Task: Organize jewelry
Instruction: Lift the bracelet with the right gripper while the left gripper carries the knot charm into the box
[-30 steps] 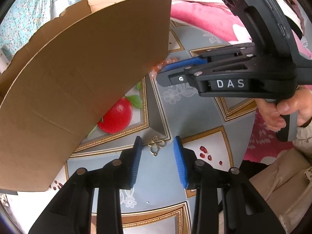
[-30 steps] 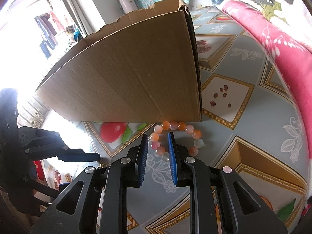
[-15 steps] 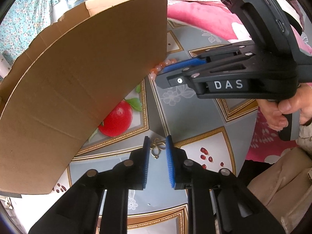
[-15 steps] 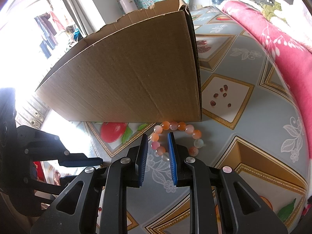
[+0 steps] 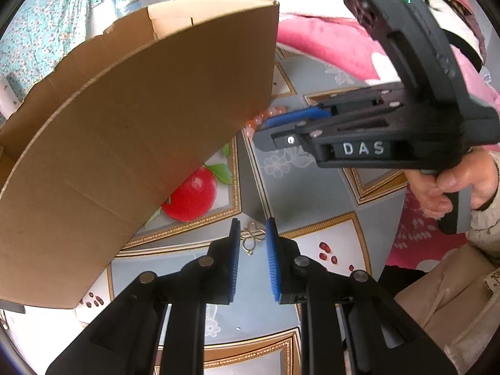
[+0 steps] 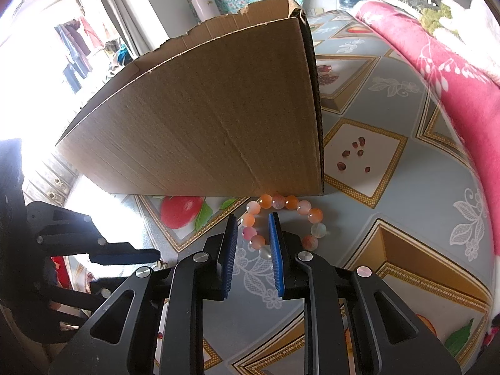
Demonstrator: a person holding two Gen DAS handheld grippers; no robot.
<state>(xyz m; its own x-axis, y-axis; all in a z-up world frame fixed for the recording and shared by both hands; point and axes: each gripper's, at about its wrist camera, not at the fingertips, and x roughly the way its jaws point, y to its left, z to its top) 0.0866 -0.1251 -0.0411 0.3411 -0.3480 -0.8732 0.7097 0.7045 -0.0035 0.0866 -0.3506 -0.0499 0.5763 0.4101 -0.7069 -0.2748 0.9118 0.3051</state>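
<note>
A small gold wire clasp (image 5: pixel 251 237), looped like a knot or bow with a ring at its lower end, is lying on the patterned tablecloth (image 5: pixel 297 187) right between the blue pads of the left gripper (image 5: pixel 253 239). Those jaws have just been closing in from a much wider spread, and now they are sitting narrow around the clasp; whether the pads are actually pressing on it cannot be told. The clasp itself is lying where it lay a second ago.

Over on the other side, a bracelet of round orange, pink and pale beads (image 6: pixel 282 223) is lying as a loop at the foot of the cardboard box (image 6: pixel 218 125), its far beads touching the box's base. The right gripper (image 6: pixel 252 234) is straddling the loop's left arc with jaws only slightly parted, several beads sitting between the pads; contact cannot be judged. Nothing is changing there: same gap, same place as before.

A person's hand (image 5: pixel 450 187) is gripping the right gripper's handle.
</note>
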